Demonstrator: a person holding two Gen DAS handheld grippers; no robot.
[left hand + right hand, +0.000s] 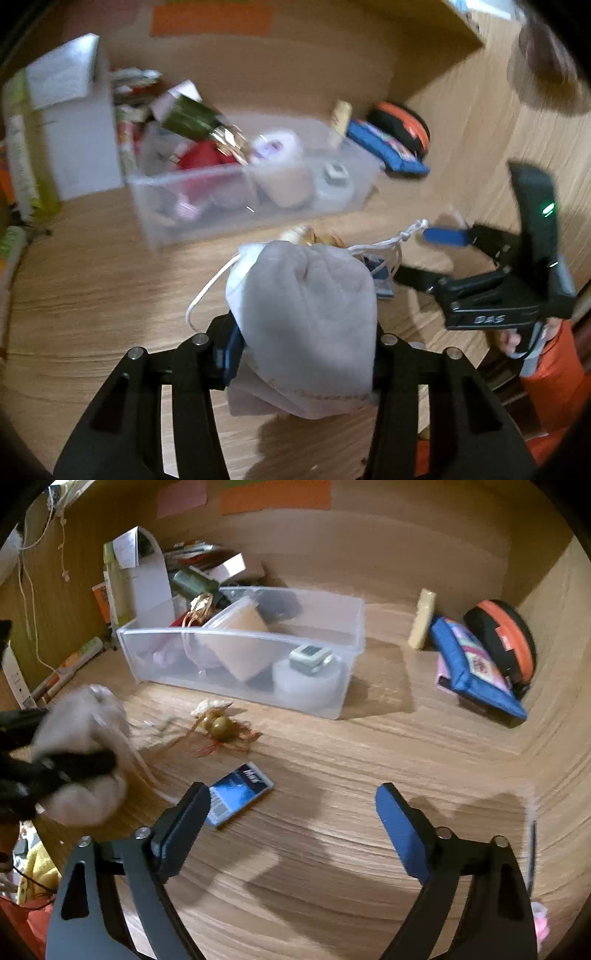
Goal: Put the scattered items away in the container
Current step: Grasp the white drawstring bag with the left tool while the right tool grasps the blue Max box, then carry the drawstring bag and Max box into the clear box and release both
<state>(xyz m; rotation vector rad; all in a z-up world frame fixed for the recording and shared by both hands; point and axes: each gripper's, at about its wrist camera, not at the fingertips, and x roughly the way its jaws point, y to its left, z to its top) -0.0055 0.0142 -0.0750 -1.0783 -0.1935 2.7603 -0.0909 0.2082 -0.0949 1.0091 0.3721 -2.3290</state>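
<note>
Left hand-held gripper (306,354): clamped on grey drawstring pouch (310,317), raised above counter (92,288), short of clear plastic container (236,653). Right hand-held gripper (293,830): spread wide, holding nothing, poised near blue packet (240,794). Beaded trinket (221,727) loose in front of container. Risks: soft pouch slipping from pads; dangling white cord (207,291) snagging trinket or container rim; crowded container tipping pouch back out; grippers colliding

Packet (239,794) before trinket (221,726); container (332,705) behind.
</note>
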